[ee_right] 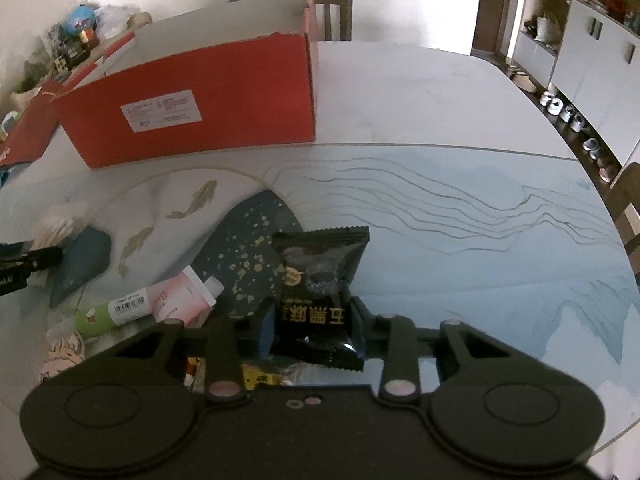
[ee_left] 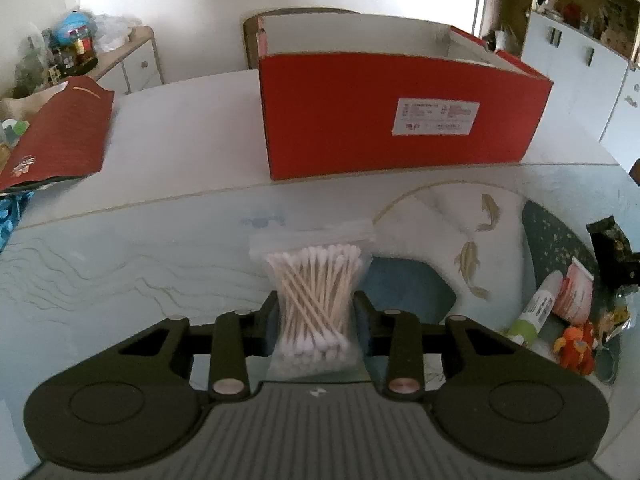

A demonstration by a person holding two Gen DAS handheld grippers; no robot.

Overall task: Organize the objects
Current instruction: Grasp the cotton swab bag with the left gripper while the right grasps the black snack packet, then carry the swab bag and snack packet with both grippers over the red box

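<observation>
Left gripper [ee_left: 316,312] clenched on a clear plastic bag of wooden cotton swabs [ee_left: 314,300]. Right gripper [ee_right: 314,320] apparently grasps a black foil snack packet [ee_right: 320,292]. Open red cardboard box [ee_left: 400,116] stands beyond.

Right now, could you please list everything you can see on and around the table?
box: one, red, open, far side of table
swabs: one clear bag, white tips, in left gripper
snack: one black packet, in right gripper
tube: one, pink, green and white, lying on table beside snack
toy: one, orange, near tube
bag: one, red, table's far left
table: one, white with blue mat
left gripper: black, shut on swabs
right gripper: black, shut on snack
</observation>
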